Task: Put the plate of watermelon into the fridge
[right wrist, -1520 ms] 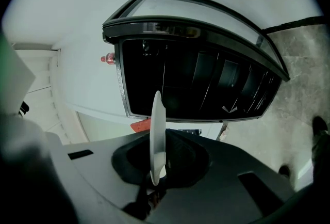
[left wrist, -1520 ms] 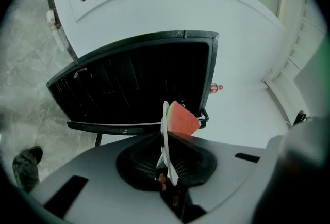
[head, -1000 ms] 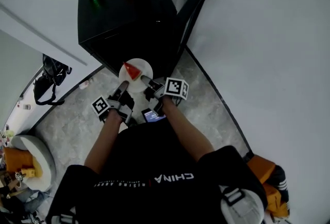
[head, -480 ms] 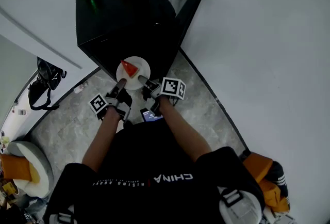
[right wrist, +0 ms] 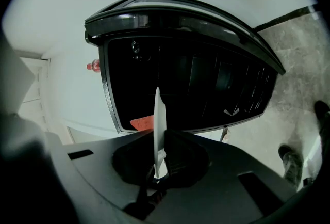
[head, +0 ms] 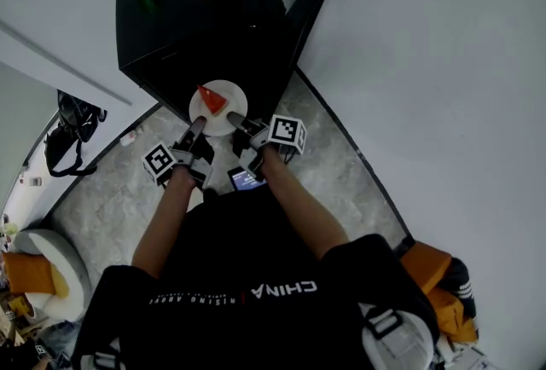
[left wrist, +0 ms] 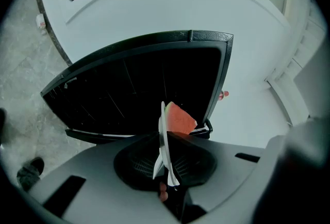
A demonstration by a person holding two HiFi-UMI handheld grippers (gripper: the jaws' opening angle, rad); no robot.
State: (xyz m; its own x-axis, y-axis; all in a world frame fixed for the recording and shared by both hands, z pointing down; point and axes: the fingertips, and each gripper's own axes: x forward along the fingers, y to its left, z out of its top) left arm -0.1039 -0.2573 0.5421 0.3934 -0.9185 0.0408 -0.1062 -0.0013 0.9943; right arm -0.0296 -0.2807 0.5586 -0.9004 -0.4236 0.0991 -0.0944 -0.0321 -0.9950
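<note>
The left gripper pinched the white plate at its near-left rim, and the right gripper pinched its near-right rim, both with jaws pressed onto the edge. The plate hung before the open black fridge, not yet inside, and the watermelon wedge lay toward its far-left edge, beyond both jaws

Plate: smooth, glossy white. Fridge ahead of my left gripper: glossy black top. Floor beneath it: grey marbled stone, polished.
</note>
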